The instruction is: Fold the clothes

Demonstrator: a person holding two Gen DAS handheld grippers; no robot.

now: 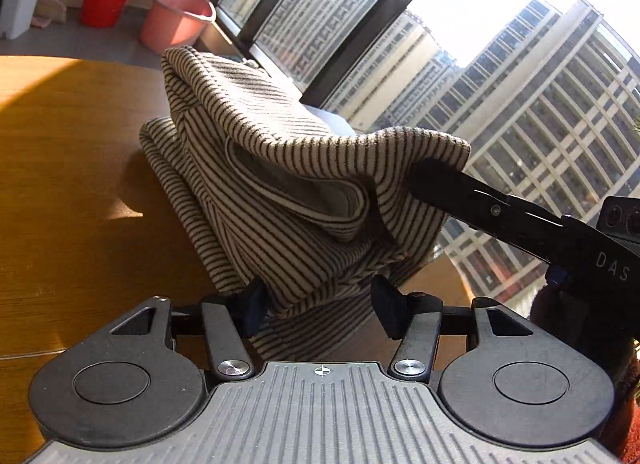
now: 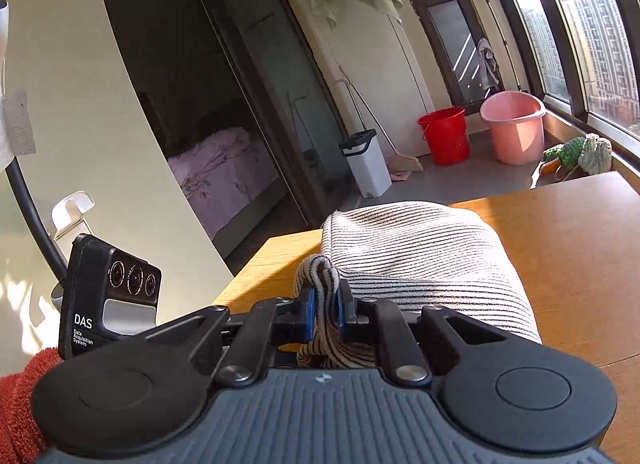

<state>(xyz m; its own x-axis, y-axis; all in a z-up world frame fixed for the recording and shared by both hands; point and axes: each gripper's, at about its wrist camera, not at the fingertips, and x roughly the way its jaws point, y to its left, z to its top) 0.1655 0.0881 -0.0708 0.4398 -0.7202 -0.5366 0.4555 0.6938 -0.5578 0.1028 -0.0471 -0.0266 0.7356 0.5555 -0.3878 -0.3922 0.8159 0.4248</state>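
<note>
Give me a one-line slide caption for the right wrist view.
Right gripper pinching a bunched edge of the striped garment over the wooden table, buckets by the window.

On my right wrist feed, the black camera box [image 2: 108, 296] mounted on the left tool reads "DAS" in large white letters on its face, and under that three small lines: "Data Acquisition System". On my left wrist feed I get the same "DAS" in pale letters on the black body of the right tool [image 1: 434, 180], near the frame's right edge. A paper tag [image 2: 16, 130] hangs at the far left of the right wrist feed; its print is too small for me to read. I can read nothing else.
</note>
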